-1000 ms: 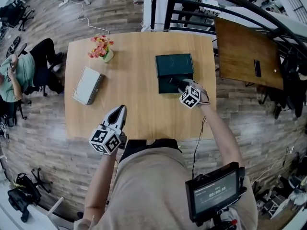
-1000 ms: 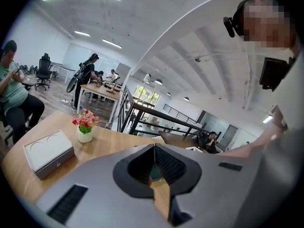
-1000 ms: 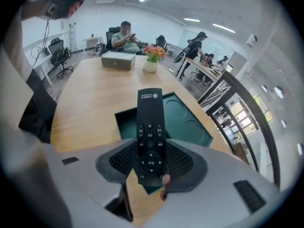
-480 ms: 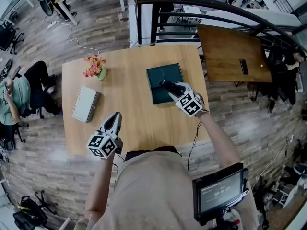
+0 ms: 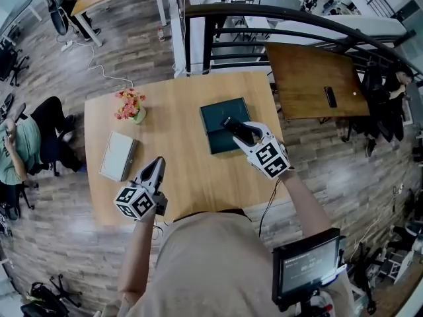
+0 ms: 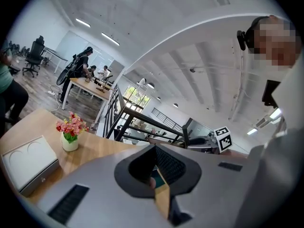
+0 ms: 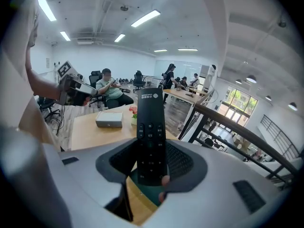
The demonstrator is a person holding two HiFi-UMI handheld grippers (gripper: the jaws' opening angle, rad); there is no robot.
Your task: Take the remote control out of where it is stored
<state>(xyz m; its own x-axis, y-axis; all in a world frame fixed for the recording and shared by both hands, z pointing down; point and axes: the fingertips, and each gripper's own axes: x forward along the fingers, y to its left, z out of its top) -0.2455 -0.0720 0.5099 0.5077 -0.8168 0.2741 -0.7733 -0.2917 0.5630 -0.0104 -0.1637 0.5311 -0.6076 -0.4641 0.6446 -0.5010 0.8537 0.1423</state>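
Low in the head view, left of centre, the left gripper point(image 5: 156, 164) hovers over the near edge of the wooden worktop point(image 5: 185, 177), its jaws meeting at the tips with nothing between them. To the right and a little farther up the frame, the right gripper point(image 5: 242, 133) is held above the worktop, its jaws partly closed and clamped on the lower end of the black remote control point(image 7: 151, 127), whose upper end sticks out past the jaws toward the upper left. The remote control is up in the air, clear of the dark green box point(image 5: 215, 119) that lies on the worktop right of centre. At the left of the worktop lies a flat grey box point(image 5: 119, 156), and beyond it, near the far left corner, stands a small vase of flowers point(image 5: 131, 104). Past the worktop's far right corner is another wooden table point(image 5: 310, 78)
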